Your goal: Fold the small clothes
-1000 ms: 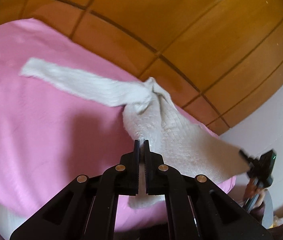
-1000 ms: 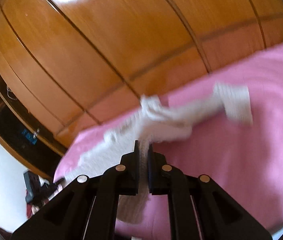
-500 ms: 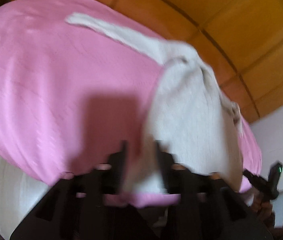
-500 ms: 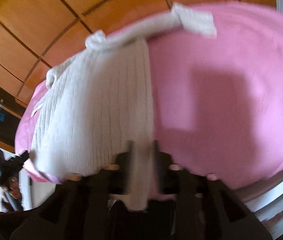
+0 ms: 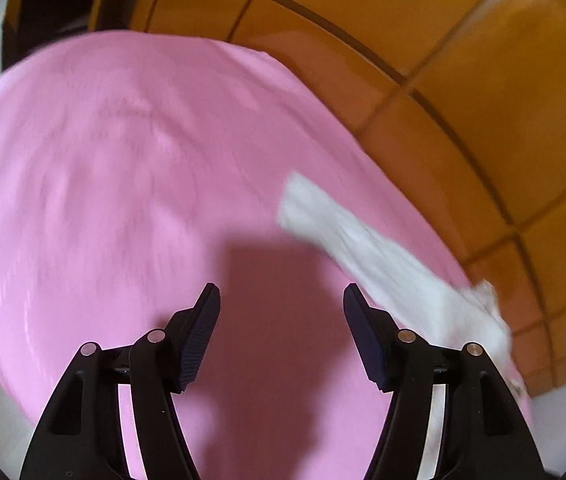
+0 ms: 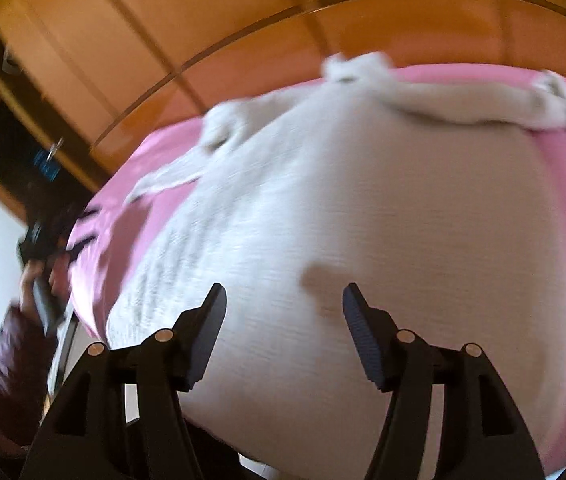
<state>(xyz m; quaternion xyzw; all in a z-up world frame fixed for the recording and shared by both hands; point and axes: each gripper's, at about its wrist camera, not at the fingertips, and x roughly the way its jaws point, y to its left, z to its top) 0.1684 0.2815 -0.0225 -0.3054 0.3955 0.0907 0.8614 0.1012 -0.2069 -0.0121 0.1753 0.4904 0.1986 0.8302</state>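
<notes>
Blurring frames; both claws (image 5: 281, 300) (image 6: 283, 300) just opened, empty; sweater (image 6: 343, 220) sleeve cut off.

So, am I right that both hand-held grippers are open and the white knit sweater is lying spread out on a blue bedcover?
Not quite: the bedcover is pink, not blue, as the right wrist view shows. The rest holds: the left hand-held gripper and right hand-held gripper are open, and the white knit sweater lies spread out.

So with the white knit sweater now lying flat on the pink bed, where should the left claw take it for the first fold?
Probably the cuff end of the sleeve. It lies stretched out flat on the pink bedsheet, away from the sweater body, so its free end is easy to pinch. Come from above, with the open left claw straddling the cuff across its narrow width.
</notes>
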